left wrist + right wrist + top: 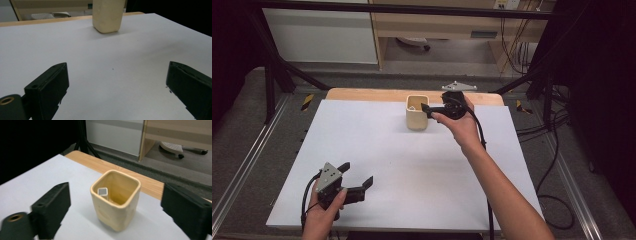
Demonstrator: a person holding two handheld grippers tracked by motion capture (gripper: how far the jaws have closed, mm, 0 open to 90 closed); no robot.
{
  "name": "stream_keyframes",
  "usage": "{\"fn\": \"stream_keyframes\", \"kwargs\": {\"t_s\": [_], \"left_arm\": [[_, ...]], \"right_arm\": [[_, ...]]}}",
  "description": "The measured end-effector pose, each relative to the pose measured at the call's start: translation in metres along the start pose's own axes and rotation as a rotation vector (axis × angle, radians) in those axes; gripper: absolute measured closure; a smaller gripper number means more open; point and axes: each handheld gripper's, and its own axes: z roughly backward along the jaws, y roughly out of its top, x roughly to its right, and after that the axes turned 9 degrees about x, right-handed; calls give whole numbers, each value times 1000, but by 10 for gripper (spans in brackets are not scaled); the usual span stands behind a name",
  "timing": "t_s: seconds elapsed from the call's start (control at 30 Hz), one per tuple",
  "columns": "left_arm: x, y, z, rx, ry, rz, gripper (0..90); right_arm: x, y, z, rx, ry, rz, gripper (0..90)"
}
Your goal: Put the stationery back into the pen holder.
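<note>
Bare forearms, no sleeves; black left gripper (357, 175), grey three-cornered plate, black cable; right gripper (426, 107) likewise.

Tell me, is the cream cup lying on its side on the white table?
No, the cream cup stands upright on the white table, its square mouth facing up with a small grey-topped block inside.

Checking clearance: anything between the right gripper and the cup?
Nothing visible. The right gripper hangs open beside the cream cup, jaws empty, with bare white table around it. A small grey square-ended piece leans inside the cup.
</note>
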Motion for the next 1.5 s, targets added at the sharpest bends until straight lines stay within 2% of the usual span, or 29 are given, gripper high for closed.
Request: {"fn": "stream_keyframes", "kwargs": {"t_s": [0.13, 0.33, 0.6, 0.93, 1.07, 1.5], "left_arm": [[0, 0, -1, 1, 2, 10, 48], [0, 0, 0, -1, 6, 11, 48], [-1, 0, 0, -5, 15, 10, 48], [-2, 0, 0, -5, 19, 8, 48], [-3, 0, 1, -3, 23, 11, 48], [-5, 0, 1, -3, 29, 12, 48]], "right_arm": [[-1, 1, 18, -12, -1, 15, 33], [-1, 6, 45, 13, 37, 39, 25], [2, 4, 79, 29, 43, 46, 26], [7, -24, 108, 40, 20, 56, 36], [11, -37, 120, 57, 4, 41, 40], [22, -90, 157, 62, -43, -17, 44]]}}
